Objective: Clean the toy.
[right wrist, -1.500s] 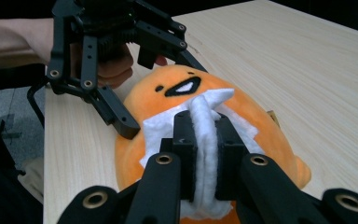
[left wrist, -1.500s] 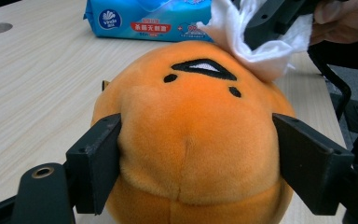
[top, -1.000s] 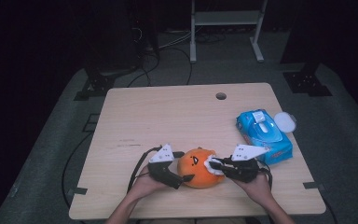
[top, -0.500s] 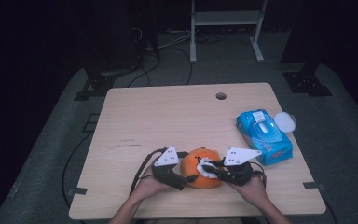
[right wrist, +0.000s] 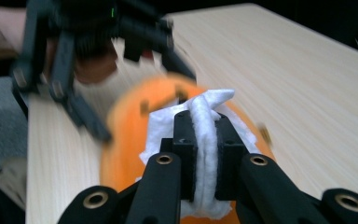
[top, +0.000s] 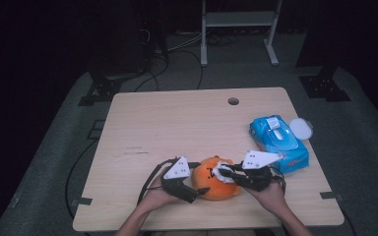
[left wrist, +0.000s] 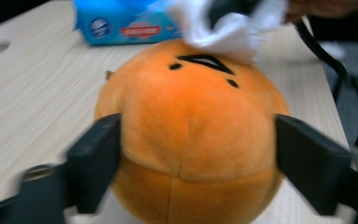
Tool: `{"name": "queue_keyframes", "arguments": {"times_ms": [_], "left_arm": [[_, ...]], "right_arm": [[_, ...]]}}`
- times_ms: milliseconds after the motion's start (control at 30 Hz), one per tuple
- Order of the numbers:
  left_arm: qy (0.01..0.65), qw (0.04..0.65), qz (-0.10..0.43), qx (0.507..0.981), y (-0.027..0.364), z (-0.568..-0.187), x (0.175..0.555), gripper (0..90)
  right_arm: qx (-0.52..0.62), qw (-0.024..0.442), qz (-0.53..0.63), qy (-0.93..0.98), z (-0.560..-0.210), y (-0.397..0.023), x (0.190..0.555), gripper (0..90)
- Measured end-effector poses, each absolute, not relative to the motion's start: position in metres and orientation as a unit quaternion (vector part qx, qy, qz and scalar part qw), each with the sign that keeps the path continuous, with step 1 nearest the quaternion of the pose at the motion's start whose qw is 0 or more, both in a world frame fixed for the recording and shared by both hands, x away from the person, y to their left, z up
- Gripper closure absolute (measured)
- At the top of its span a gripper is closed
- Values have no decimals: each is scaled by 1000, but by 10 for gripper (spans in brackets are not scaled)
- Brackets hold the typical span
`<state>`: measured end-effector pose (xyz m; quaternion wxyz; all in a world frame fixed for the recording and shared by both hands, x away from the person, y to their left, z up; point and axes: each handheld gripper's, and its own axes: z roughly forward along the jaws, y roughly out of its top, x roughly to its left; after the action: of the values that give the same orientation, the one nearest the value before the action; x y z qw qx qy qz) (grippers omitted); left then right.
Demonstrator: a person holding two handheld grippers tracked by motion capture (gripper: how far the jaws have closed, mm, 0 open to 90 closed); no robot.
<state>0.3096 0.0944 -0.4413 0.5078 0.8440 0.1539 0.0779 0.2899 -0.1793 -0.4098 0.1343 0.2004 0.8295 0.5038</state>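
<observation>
A round orange plush toy [top: 215, 186] with a stitched black face sits near the table's front edge. My left gripper [top: 200, 178] comes in from the left, its jaws touching both sides of the plush [left wrist: 191, 130]; they have just been opening slightly. My right gripper [top: 222, 173] reaches in from the right, shut on a white wipe [right wrist: 168, 126] that rests on the top of the plush [right wrist: 126, 140]. In the left gripper view the wipe [left wrist: 228, 32] lies bunched above the plush's face.
A blue pack of wet wipes [top: 278, 140] lies at the table's right side, with a round white lid [top: 301, 128] beside it. A cable hole [top: 233, 101] is near the wooden table's [top: 177, 128] far edge. Dark floor and a stand lie beyond.
The right gripper has pushed the wipe leftward onto the top of the plush. The left gripper has shifted slightly around the plush's left side.
</observation>
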Motion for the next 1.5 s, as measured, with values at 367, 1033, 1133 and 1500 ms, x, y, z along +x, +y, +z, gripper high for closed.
{"name": "queue_keyframes", "arguments": {"times_ms": [367, 1033, 1133, 1500], "left_arm": [[82, 488, 116, 861, 84, -438, 296, 257], [83, 485, 99, 865, 88, -438, 298, 252], [112, 496, 78, 857, 90, -440, 303, 207], [110, 497, 98, 855, 85, -436, 299, 297]], "right_arm": [[159, 120, 510, 837, -403, -154, 281, 816], [163, 121, 516, 832, -400, -157, 284, 816], [202, 124, 512, 826, -405, -176, 295, 817], [174, 93, 526, 827, -404, -158, 285, 817]]}}
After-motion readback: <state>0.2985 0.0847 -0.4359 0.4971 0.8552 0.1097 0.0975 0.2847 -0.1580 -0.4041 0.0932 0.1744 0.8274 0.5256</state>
